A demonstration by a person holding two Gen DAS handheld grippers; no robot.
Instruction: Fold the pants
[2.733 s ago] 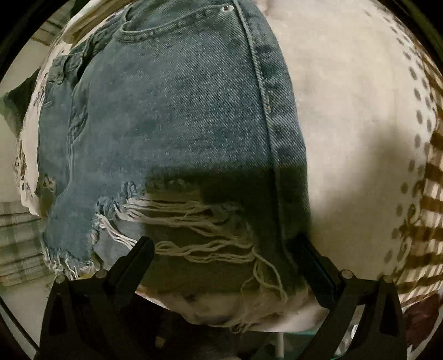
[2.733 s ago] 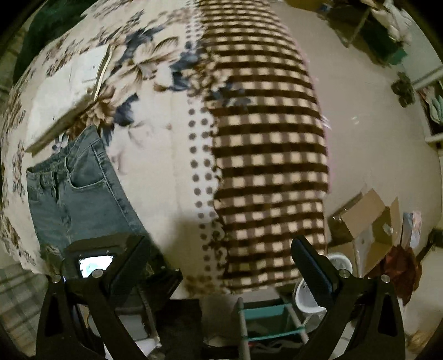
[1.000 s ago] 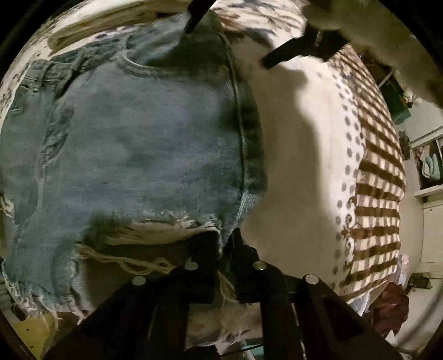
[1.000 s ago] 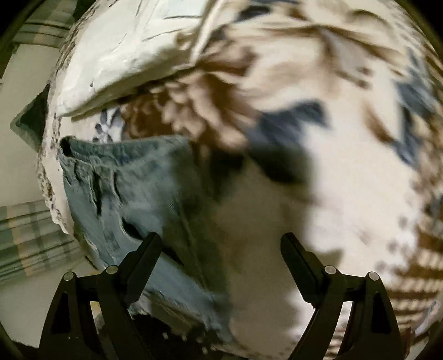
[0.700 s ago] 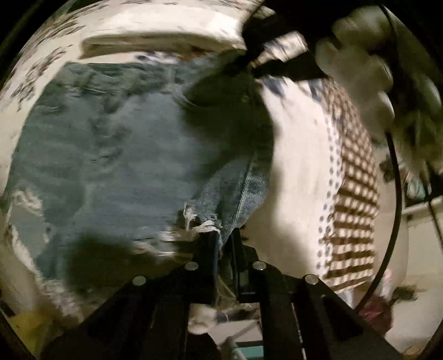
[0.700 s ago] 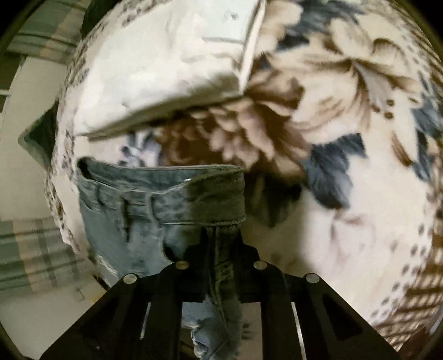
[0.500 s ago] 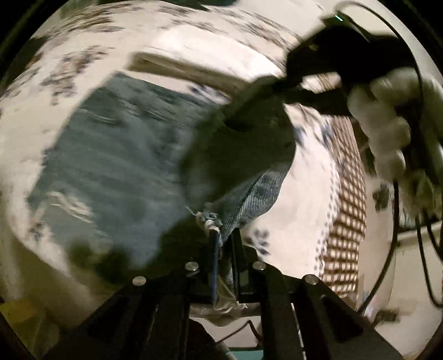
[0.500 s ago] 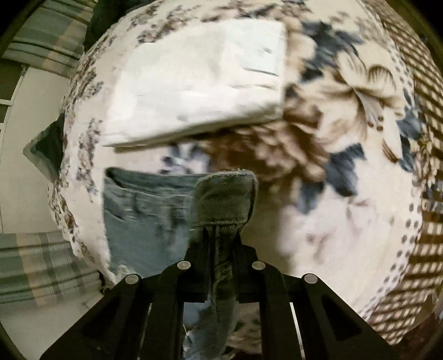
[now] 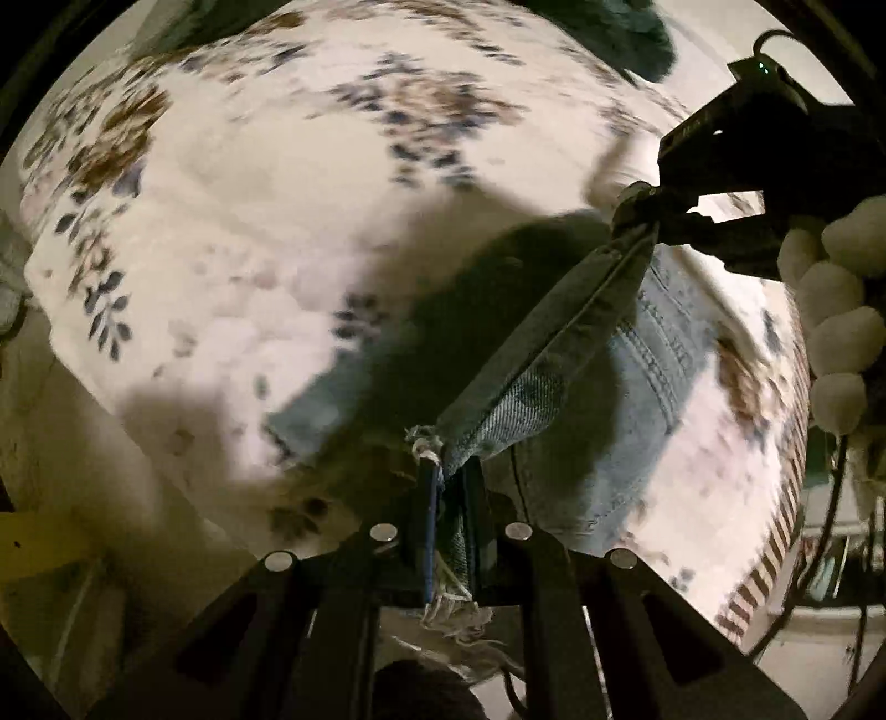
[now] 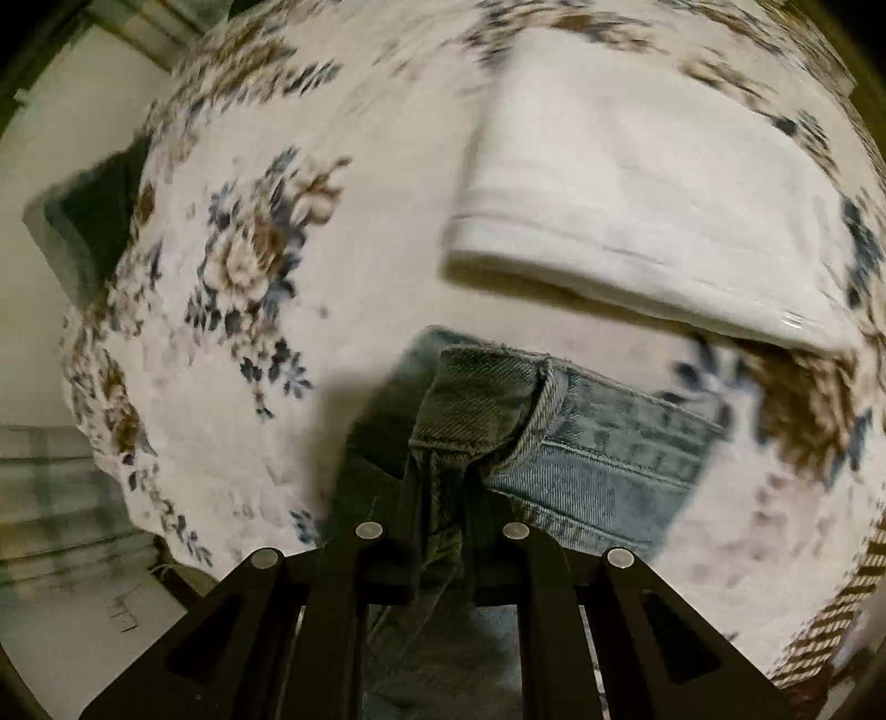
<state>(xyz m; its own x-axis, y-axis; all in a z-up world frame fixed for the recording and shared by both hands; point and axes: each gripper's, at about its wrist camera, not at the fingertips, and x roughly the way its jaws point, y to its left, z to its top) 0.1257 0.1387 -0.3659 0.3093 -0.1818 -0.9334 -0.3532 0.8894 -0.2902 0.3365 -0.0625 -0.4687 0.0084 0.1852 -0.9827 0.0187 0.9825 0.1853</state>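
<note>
L gripper [image 9: 448, 487]: jaws narrow, clamped on the frayed hem corner of the denim shorts [image 9: 653, 354]; white threads hang out below the fingers. From there the side seam runs taut up and to the right to the R gripper [image 9: 645, 213], seen in the left wrist view pinching the far end of that seam. A white-gloved hand [image 9: 836, 310] grips the R tool at the right edge of that view.

R wrist view: R gripper [image 10: 443, 498] also narrow, closed on the waistband corner of the shorts [image 10: 609, 448]; the band folds over right at the fingers, with the rest of the waistband lying out to the right on the bed.

So the shorts are lifted along one side edge, stretched between both tools, with the lower part still on the floral blanket [image 9: 249, 221]. A dark shadow of the raised cloth falls on the blanket under it.

A folded white cloth [image 10: 637, 210] lies on the blanket just beyond the waistband, apart from it. Brown checked fabric [image 9: 775, 531] shows at the blanket's right side. Dark green item [image 9: 620, 27] at the far edge, prob. a cushion; too blurred to tell.
</note>
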